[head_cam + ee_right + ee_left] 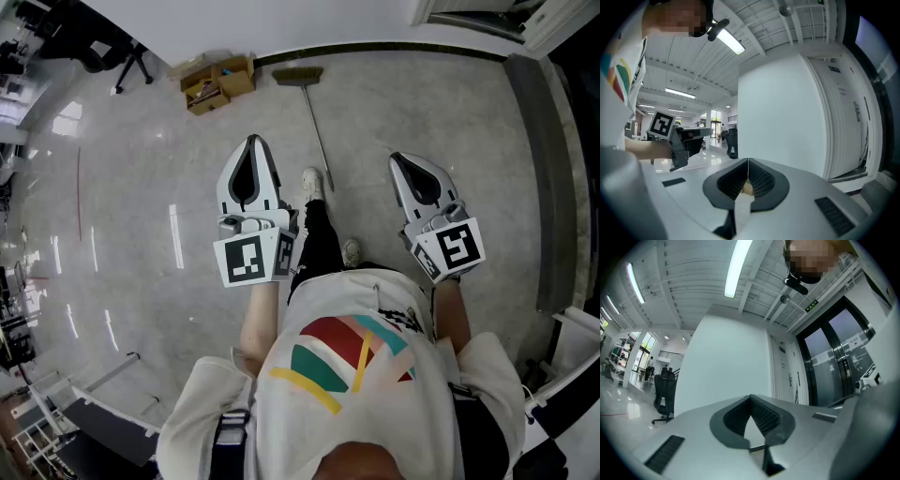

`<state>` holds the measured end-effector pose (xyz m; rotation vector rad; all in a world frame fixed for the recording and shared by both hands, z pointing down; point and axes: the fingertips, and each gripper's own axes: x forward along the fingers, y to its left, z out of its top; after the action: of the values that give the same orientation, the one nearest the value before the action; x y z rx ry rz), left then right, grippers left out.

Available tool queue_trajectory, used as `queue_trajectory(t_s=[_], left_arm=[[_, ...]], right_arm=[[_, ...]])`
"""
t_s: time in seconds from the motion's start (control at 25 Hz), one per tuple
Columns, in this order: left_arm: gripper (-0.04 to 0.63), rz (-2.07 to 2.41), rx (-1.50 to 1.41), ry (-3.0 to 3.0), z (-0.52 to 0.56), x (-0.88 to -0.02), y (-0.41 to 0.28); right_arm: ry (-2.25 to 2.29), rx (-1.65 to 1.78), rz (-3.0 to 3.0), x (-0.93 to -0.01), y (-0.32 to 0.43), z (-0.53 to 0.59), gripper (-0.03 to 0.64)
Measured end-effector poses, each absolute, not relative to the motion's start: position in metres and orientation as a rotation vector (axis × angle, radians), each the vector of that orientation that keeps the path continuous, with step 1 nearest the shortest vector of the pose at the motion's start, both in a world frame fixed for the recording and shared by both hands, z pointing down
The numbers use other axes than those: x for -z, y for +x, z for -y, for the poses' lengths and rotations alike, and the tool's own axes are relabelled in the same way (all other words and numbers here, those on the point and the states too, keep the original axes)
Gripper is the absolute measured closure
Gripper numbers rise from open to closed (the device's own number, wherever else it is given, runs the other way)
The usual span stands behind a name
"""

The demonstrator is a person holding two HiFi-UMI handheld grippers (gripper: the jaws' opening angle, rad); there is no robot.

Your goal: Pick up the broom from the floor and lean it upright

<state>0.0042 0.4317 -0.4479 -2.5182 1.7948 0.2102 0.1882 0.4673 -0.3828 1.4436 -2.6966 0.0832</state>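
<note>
A: What do you see on the left side?

B: A black office chair [664, 392] stands far to the left on the shiny grey floor [141, 187]. Nearer the middle, an open cardboard box [217, 82] lies close to the white wall [281, 23].

A: And the left gripper [253, 141]?

B: The person [356, 394] holds it out in front, about level. Its jaws are pressed together at the tips and nothing is between them.

A: Where is the broom [314, 122]?

B: It lies flat on the floor, ahead of the person and between the two grippers in the head view. Its brush end is at the foot of the wall, just to the right of the cardboard box. The handle runs from there toward the person and ends just beside a white shoe [312, 181]. No gripper touches it; both are held well above it.

A: What about the right gripper [396, 157]?

B: It is also held out in front, about level. Its jaws are closed too, tip against tip, and they hold nothing. In its own view the left gripper shows at the left, with the square marker on top.

A: Is there something further right?

B: A darker grey strip [544, 187] runs along the floor at the right edge. The left gripper view shows a dark glass door [834, 362] to the right of the white wall.
</note>
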Motion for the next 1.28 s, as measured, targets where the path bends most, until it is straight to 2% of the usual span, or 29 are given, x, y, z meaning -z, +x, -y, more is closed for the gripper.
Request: queue_trajectory(t_s=[0.36,0.68,0.72,0.8,0.84,1.04,1.28], left_arm=[[0.551,-1.833,-0.247,-2.543,-0.283,0.451,-0.021],[0.551,-1.855,-0.222,-2.547,-0.115,0.455,-0.081],[0.551,-1.865,-0.222,-2.547,-0.096,0.453,-0.089],[0.551,-1.879,-0.206,-2.550,-0.063,0.450,-0.100],[0.551,-1.885,-0.193,-2.553,-0.049,0.449,-0.103],[0.551,-1.964,-0.148,-2.557,-0.015,0.424,-0.118],[0.551,-2.076,-0.104,-2.476,-0.003,0.410,-0.124]], right_arm=[[1.438,-0.142,2.676,0.378,0.161,-0.320,0.604],[1.349,-0.105,2.694,0.399,0.098,-0.145,0.603],[1.339,-0.087,2.698,0.402,0.090,-0.125,0.594],[1.313,-0.058,2.718,0.408,0.076,-0.090,0.456],[1.298,-0.051,2.727,0.412,0.070,-0.075,0.426],[1.132,-0.066,2.753,0.400,0.054,-0.038,0.416],[0.802,0.172,2.778,0.385,0.041,-0.022,0.417]])
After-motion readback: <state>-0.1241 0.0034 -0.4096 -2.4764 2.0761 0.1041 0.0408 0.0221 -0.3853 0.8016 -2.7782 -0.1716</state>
